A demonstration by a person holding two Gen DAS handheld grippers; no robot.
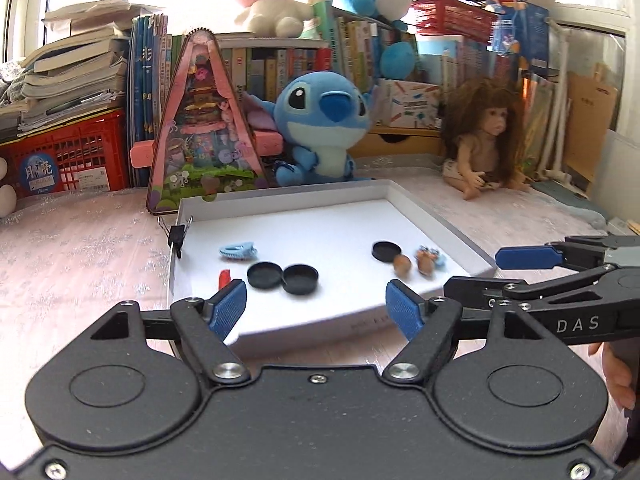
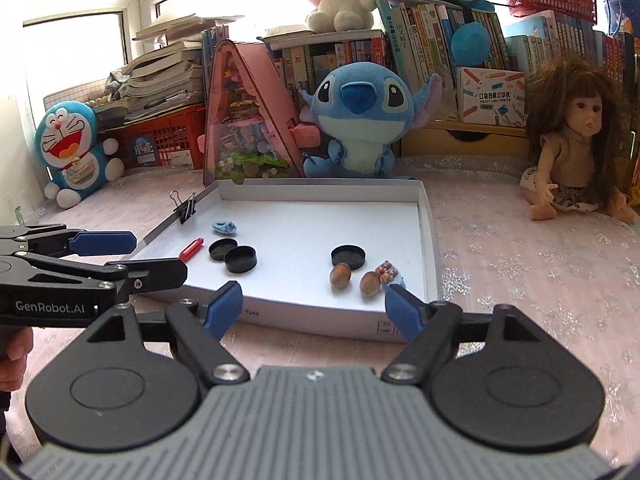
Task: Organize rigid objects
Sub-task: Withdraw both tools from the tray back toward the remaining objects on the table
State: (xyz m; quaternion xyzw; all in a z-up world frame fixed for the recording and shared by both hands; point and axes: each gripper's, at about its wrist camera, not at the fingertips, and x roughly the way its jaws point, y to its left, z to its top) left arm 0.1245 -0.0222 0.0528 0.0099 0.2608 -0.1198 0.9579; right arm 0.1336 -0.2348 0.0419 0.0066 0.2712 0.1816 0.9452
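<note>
Pink snowflake-print tablecloth (image 2: 520,264), cluttered bookshelf behind; both grippers hover short of the shallow white cardboard tray (image 2: 424,216).

Tray holds the task's pieces: three round black plastic caps, two touching at left (image 2: 234,255) and one alone at right (image 2: 348,256); two brown acorn-like nuts (image 2: 340,275) just in front of the lone cap; a small blue beaded trinket (image 2: 390,274) beside them; a pale blue hair claw (image 2: 224,227); a red stick-shaped piece (image 2: 191,249); a black binder clip (image 2: 185,208) on the left rim. Left gripper (image 1: 312,308) jaws spread, empty, lined up on the paired caps. Right gripper (image 2: 314,306) likewise spread, empty, nearest the nuts. Judgement: sorting barely begun. Caps sit low, so fingers should come down steeply and straddle one cap's rim, clear of its neighbour. Nuts may roll; close slowly. Blue Stitch plush (image 2: 356,120) and long-haired doll (image 2: 576,136) sit beyond the tray.
</note>
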